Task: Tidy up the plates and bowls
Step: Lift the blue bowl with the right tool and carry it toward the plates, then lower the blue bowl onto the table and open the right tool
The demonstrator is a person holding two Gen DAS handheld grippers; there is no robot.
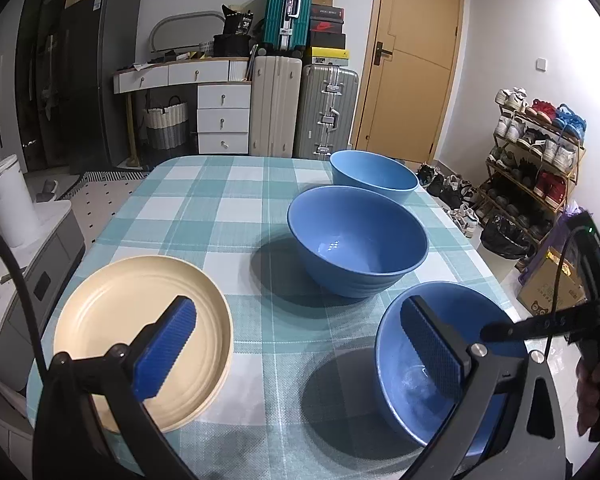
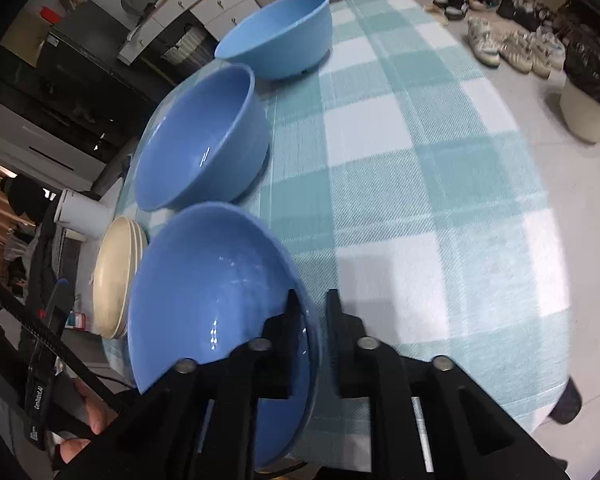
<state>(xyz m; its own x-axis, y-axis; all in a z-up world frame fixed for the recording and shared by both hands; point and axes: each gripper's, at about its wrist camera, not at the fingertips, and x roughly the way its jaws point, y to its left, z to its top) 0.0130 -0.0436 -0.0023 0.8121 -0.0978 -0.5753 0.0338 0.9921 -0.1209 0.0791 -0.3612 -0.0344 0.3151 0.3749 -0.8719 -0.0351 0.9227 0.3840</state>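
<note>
A: Right gripper [image 2: 314, 320], state?

B: Narrowed onto the rim of the near blue bowl [image 2: 216, 312]: one black finger inside the wall, the other outside. In the right wrist view the bowl looks tilted, though that camera is itself rolled, so I cannot tell the bowl's true tilt.

A: Left gripper [image 1: 300, 340]?

B: Spread wide, holding nothing. Its blue-padded fingers [image 1: 168, 344] hang above the tabletop [image 1: 220, 208], one over the cream plates [image 1: 140, 320], the other over the near blue bowl [image 1: 404, 360].

A: Bowls, count and position?

B: Three, all blue. Near bowl at the front right of the checked teal-and-white tablecloth [image 1: 180, 200]. Middle blue bowl [image 1: 356, 240] upright at the centre, apart from the near one. Far, lighter blue bowl [image 1: 374, 176] upright at the back edge, just behind the middle one.

A: Plates?

B: Cream, stacked, front left corner, well apart from the bowls. The right wrist view shows several rims [image 2: 118, 272]; exact number not clear.

A: Surroundings?

B: Suitcases [image 1: 300, 80], a white drawer unit [image 1: 222, 120], a wooden door [image 1: 412, 60], a shoe rack [image 1: 536, 152].
</note>
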